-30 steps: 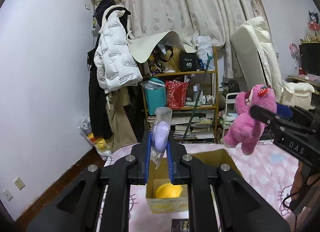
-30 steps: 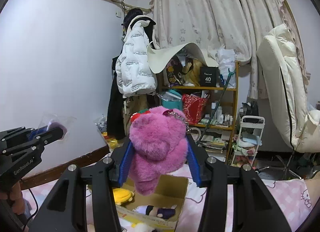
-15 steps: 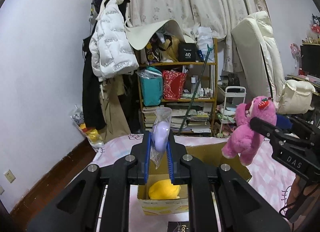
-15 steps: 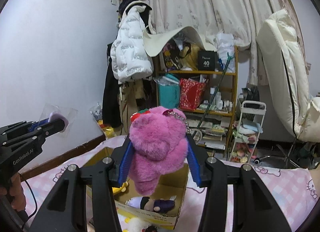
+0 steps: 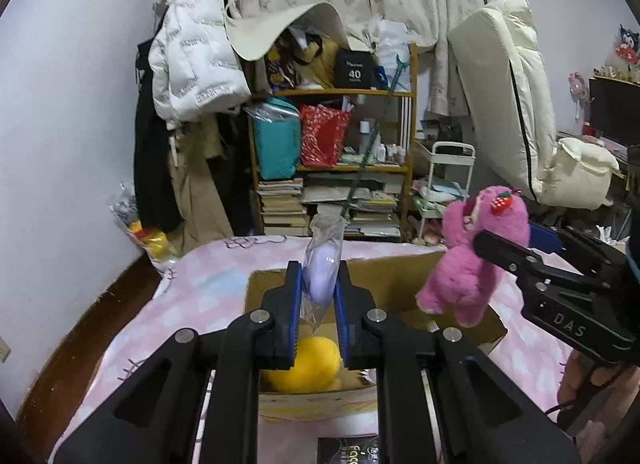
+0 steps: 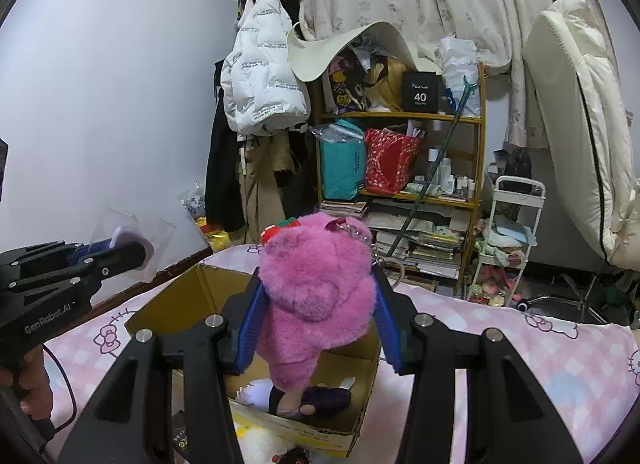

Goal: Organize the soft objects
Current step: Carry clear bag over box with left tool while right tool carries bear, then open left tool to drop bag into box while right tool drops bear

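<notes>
1. Above the open cardboard box (image 5: 400, 280) on the pink bedspread (image 5: 192, 296), the left gripper (image 5: 318, 296) clamps a bagged lilac soft toy (image 5: 320, 272).
2. Over the box's right side, the right gripper (image 6: 316, 312) squeezes a pink plush bear (image 6: 316, 276).
3. Inside lie a yellow plush (image 5: 308, 368) and a dark-clothed doll (image 6: 316, 400).

Dim, even indoor light, soft shadows, strong fisheye bending and dark corners.

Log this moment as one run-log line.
left gripper: holds bagged purple toy | right gripper: holds pink plush | both above box
</notes>
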A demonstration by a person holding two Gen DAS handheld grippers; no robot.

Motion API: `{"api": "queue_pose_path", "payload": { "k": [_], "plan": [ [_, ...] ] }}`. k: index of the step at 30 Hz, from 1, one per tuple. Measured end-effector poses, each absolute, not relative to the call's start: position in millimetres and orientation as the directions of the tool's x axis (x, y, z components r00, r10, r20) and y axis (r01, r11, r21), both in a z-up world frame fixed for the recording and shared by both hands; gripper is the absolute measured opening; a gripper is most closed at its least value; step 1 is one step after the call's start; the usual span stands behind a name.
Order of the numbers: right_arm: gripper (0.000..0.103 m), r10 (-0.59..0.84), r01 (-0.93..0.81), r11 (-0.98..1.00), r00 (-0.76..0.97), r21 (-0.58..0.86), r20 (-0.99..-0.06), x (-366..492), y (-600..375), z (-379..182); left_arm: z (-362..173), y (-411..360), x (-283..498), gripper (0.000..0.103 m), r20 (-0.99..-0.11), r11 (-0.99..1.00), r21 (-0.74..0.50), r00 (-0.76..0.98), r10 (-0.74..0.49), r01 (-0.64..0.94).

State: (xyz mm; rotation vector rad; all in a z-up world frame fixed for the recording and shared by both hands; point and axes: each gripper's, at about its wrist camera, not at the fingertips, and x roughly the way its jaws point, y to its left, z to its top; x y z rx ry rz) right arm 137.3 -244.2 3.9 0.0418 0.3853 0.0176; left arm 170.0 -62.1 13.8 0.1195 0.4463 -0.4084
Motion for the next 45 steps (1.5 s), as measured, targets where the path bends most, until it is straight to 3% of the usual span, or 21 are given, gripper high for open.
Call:
{"api": "queue_pose_path", "payload": {
  "k": [17, 24, 26, 28, 31, 33, 37, 43, 45],
  "plan": [
    [0.054, 0.085, -0.043, 0.993, 0.897, 0.106, -0.434, 150.3, -256.1, -17.9, -6.9, -73.0, 180.2, 0.022, -0.509, 0.917, 0.041, 0.798, -0.323, 0.397],
    [0.055, 0.103, -0.051, 0.991, 0.879, 0.123, -0.465, 149.7, -255.0, -18.9, -4.4, -63.1, 172.6, 0.043, -0.506, 0.941, 0.017, 0.814, -0.284, 0.339],
    [0.059, 0.103, -0.054, 0.991, 0.88, 0.119, -0.463, 149.1, -254.6, -17.3, -1.6, -62.9, 167.5, 0.052, -0.495, 0.944, 0.041, 0.828, -0.265, 0.327],
    [0.069, 0.098, -0.051, 0.992, 0.888, 0.116, -0.449, 144.4, -254.2, -13.7, 2.7, -62.3, 162.8, 0.062, -0.482, 0.946, 0.057, 0.838, -0.254, 0.32],
    [0.073, 0.094, -0.048, 0.992, 0.898, 0.115, -0.43, 137.1, -254.2, -7.9, 9.6, -60.2, 153.6, 0.076, -0.464, 0.95, 0.067, 0.853, -0.239, 0.304],
    [0.075, 0.092, -0.047, 0.992, 0.898, 0.113, -0.43, 134.0, -253.6, -4.2, 13.6, -57.5, 147.7, 0.078, -0.458, 0.952, 0.067, 0.857, -0.238, 0.3],
    [0.09, 0.085, -0.037, 0.992, 0.905, 0.124, -0.417, 122.5, -253.9, 3.1, 19.1, -52.5, 137.7, 0.085, -0.461, 0.955, 0.076, 0.859, -0.222, 0.288],
    [0.103, 0.064, -0.017, 0.993, 0.91, 0.118, -0.409, 104.8, -253.9, 15.2, 25.3, -45.2, 118.5, 0.094, -0.475, 0.953, 0.081, 0.852, -0.22, 0.291],
    [0.103, 0.066, -0.016, 0.992, 0.916, 0.129, -0.396, 97.5, -254.5, 18.4, 25.2, -45.1, 113.1, 0.098, -0.483, 0.95, 0.091, 0.848, -0.219, 0.297]
  ]
}}
